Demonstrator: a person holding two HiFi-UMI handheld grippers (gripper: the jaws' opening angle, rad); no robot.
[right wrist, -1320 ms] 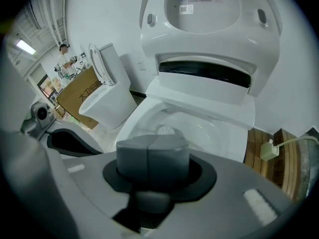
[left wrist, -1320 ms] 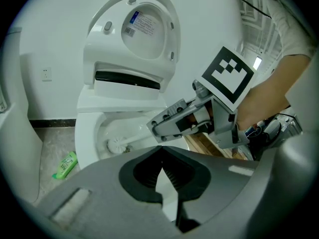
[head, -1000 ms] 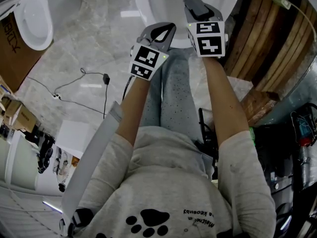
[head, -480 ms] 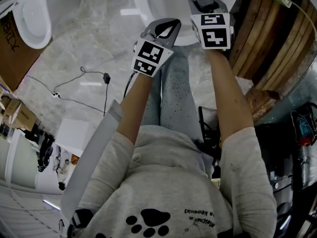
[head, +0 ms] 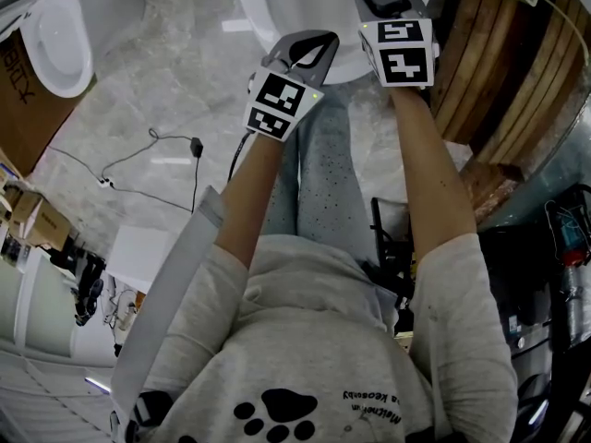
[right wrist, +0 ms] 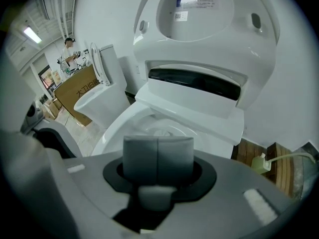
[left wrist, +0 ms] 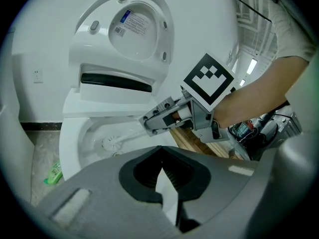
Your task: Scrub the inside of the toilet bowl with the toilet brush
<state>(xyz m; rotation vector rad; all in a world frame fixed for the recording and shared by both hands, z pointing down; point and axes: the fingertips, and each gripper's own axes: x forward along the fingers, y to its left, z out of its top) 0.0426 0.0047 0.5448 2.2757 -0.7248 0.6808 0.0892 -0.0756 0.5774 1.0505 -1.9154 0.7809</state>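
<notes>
Right tongs (left wrist: 145, 122) clamped on toilet brush (left wrist: 110, 144) handle; in last second I pushed them slightly farther over toilet bowl (left wrist: 67, 146). Brush head sits low inside bowl, so scrub stroke looks under way. Left tongs (left wrist: 163, 178) pinched narrow, empty, near side of bowl.

I see the toilet bowl (left wrist: 75, 148) as glossy, smooth white ceramic. The left gripper (left wrist: 162, 176) and right gripper (right wrist: 158, 159) look matt grey plastic. The toilet brush (left wrist: 112, 143) appears smooth white plastic, the floor (head: 157, 81) polished marbled stone, the planks (head: 485, 72) grainy wood.
</notes>
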